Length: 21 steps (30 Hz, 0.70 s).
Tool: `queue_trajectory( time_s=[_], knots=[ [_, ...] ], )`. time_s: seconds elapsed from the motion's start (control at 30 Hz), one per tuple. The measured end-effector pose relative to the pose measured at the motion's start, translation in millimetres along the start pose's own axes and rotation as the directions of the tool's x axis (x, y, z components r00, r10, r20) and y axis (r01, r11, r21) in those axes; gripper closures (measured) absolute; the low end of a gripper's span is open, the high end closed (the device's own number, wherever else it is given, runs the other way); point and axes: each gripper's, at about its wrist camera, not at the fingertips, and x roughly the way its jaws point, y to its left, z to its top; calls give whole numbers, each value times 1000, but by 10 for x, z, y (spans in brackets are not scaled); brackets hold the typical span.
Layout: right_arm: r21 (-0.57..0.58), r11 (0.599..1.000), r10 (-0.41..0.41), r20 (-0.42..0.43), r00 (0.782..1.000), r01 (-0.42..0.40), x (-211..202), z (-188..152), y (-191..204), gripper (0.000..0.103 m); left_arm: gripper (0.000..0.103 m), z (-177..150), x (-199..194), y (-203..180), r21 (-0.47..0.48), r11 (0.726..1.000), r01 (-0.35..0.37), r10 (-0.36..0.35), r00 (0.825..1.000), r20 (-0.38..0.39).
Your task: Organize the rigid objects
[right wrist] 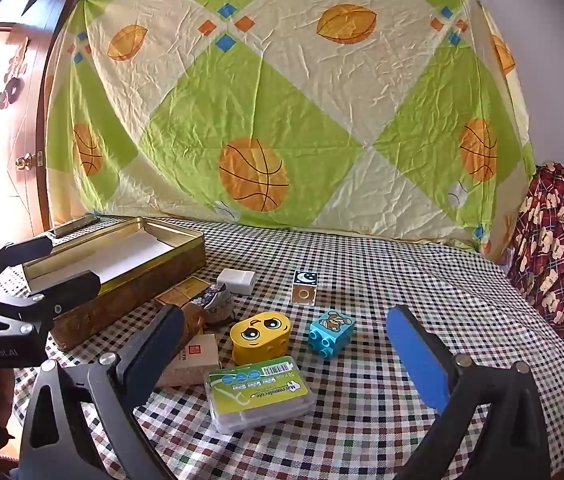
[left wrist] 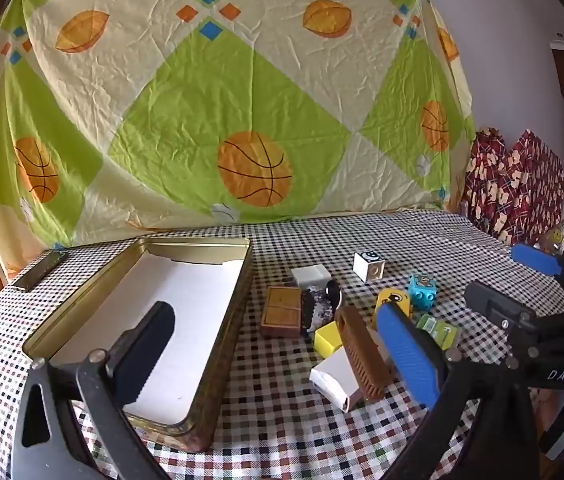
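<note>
An open gold tin (left wrist: 238,280) with a white floor stands at the left of the checked table; it also shows in the right wrist view (right wrist: 130,292). Small objects lie to its right: a brown ridged bar (left wrist: 361,352), a white carton (left wrist: 335,378), a yellow face block (right wrist: 260,336), a blue toy brick (right wrist: 330,333), a green-labelled clear case (right wrist: 260,392), a white cube (right wrist: 304,287) and a white box (right wrist: 237,280). My left gripper (left wrist: 282,354) is open, one finger over the tin, the other beside the bar. My right gripper (right wrist: 285,352) is open around the case and yellow block.
A brown wooden box (left wrist: 282,312) and a dark speckled object (left wrist: 315,306) lie beside the tin. A phone-like slab (left wrist: 40,270) lies at the table's far left corner. A sports-print sheet (left wrist: 222,100) hangs behind; red patterned cloth (right wrist: 561,236) is at the right.
</note>
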Motion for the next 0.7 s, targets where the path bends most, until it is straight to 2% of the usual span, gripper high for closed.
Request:
queue_trajectory(
  time_s=[0.07, 0.1, 0.4, 0.7],
  knots=[
    [4, 1000, -2, 12, 1000, 2, -12, -1, -5, 1, 0, -4, 5, -16, 9, 1000, -8, 8, 1000, -3],
    [5, 1000, -2, 13, 1000, 2, -19, 0, -4, 1, 0, -6, 6, 17, -37, 999, 16, -16, 1000, 0],
    [17, 1000, 7, 22, 1000, -7, -65, 16, -13, 1, 0, 18, -30, -28, -5, 1000, 5, -5, 1000, 12],
    [30, 999, 14, 16, 1000, -15, -75, -7, -24, 1, 0, 33, -41, 32, -21, 1000, 4, -4, 1000, 13]
  ],
)
